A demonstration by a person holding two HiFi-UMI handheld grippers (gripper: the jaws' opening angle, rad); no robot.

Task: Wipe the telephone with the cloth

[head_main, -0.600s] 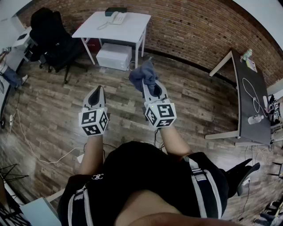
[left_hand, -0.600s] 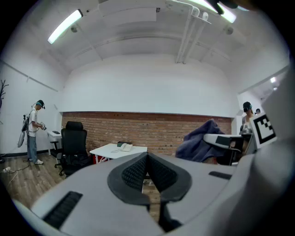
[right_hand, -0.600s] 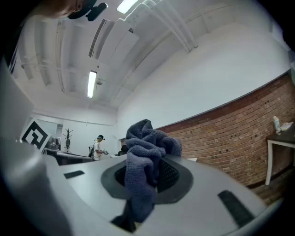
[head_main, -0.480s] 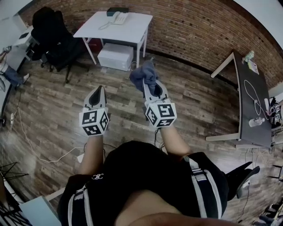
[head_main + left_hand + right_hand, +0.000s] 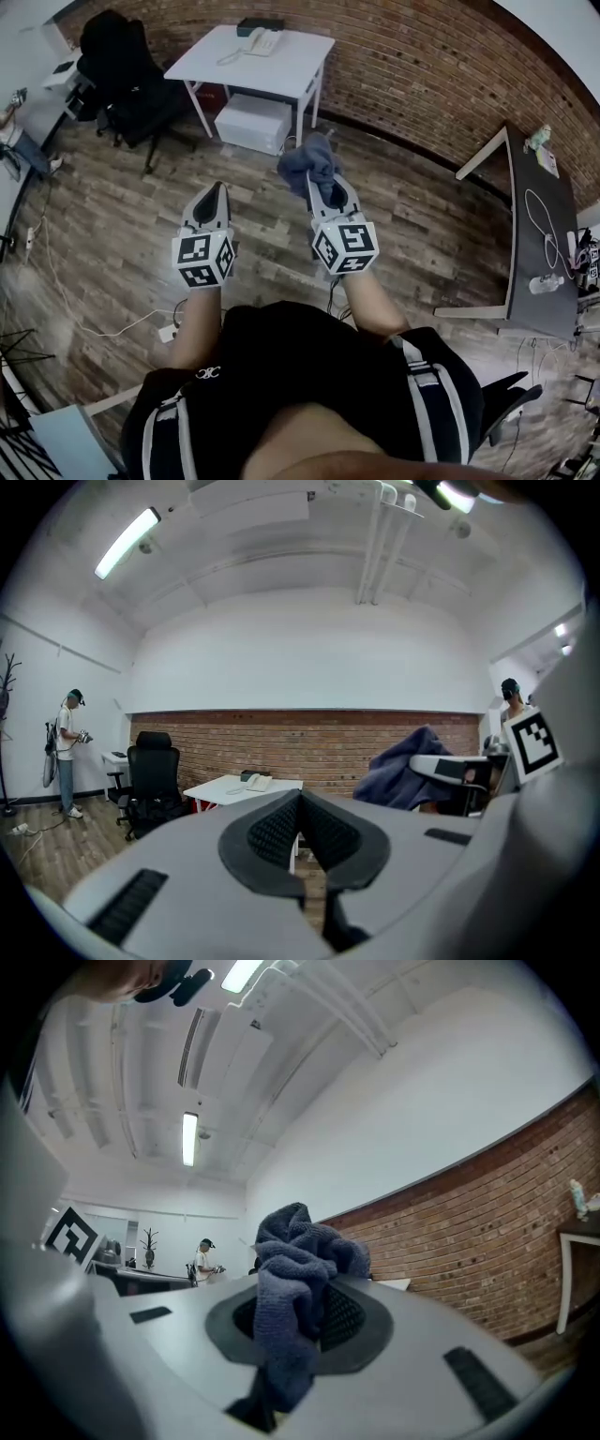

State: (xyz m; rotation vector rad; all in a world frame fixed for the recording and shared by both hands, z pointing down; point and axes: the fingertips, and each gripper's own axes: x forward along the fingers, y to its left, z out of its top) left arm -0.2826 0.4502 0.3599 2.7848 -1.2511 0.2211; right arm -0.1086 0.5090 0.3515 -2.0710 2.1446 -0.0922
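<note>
Your right gripper view shows the cloth [image 5: 292,1279] pinched between the right claw's [image 5: 322,185] jaws; the head view shows only a bundle at its tip. Your left claw [image 5: 300,801] is closed on nothing. The telephone [image 5: 262,40] sits at the white counter's [image 5: 291,73] far edge, well apart from both claws, with open floor [image 5: 112,244] between. Both forearms reach forward, side by side.

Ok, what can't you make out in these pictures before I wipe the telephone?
Telephone: too small in the head and left gripper views to show keys or dirt.
Dark box behind it: too small to identify, head view.
Cloth: bunched up, so its folds hide its shape in every view.
Things on the dark desk: tiny, some cut off by the head view's right edge.
</note>
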